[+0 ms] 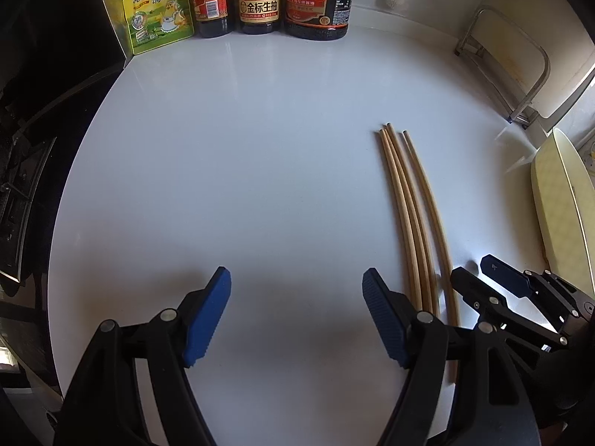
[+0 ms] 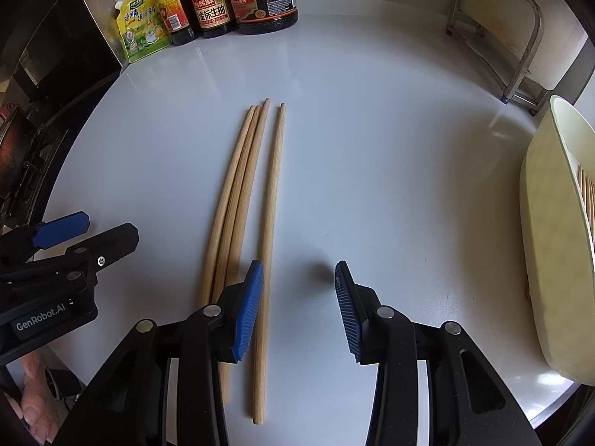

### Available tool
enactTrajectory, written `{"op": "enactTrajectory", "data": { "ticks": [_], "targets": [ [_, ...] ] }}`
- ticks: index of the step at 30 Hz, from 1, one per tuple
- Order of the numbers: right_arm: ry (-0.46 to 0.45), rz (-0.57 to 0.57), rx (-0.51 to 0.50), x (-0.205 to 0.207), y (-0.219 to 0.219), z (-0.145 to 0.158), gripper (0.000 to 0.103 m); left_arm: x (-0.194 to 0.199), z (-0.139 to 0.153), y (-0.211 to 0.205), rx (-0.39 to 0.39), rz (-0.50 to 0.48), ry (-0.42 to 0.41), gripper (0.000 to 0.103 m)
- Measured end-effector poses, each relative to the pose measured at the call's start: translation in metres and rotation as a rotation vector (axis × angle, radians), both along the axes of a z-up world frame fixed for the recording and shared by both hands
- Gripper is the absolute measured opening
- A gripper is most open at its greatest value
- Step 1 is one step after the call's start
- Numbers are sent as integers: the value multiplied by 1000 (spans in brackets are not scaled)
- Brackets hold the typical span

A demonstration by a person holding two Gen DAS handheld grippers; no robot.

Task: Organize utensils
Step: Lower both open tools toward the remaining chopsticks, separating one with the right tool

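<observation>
Several wooden chopsticks (image 2: 238, 200) lie side by side on the white counter, pointing away from me; in the left wrist view the chopsticks (image 1: 412, 215) lie to the right. My right gripper (image 2: 297, 297) is open and empty, low over their near ends, its left finger above the bundle and one separate chopstick (image 2: 269, 223) just inside the jaws. My left gripper (image 1: 295, 312) is open and empty, left of the chopsticks. A cream utensil holder (image 2: 550, 245) with chopsticks inside stands at the right edge.
Sauce bottles (image 1: 260, 0) and a yellow seasoning pouch (image 1: 156, 7) line the back of the white counter (image 1: 241, 148). A metal rack (image 2: 502, 37) stands back right. A dark stove (image 1: 22, 186) borders the counter on the left.
</observation>
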State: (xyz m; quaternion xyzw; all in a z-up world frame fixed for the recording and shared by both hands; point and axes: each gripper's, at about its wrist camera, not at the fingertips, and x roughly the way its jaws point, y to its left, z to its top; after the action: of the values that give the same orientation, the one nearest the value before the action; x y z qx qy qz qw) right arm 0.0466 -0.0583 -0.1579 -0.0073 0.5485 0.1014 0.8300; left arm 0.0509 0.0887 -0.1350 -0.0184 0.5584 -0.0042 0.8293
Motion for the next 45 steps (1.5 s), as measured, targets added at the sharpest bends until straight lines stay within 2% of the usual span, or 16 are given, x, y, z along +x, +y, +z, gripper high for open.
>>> {"op": "enactTrajectory", "data": {
  "ticks": [8,18,27,45],
  "targets": [
    [-6,-26,-21,2,-7,-4,39,2,1,-16,-17,-37,-16,72],
    [-11,-81,-15,-1,-41,-6,39,5,-13,-40,-49,-67,-4,72],
    [-30,-85,4,-4,-53,-1,39,6,-22,-50,-35,-80,8,72],
    [-41,-39,-11,-1,-42,-1,43,6,-26,-35,39,-46,5,75]
  ]
}}
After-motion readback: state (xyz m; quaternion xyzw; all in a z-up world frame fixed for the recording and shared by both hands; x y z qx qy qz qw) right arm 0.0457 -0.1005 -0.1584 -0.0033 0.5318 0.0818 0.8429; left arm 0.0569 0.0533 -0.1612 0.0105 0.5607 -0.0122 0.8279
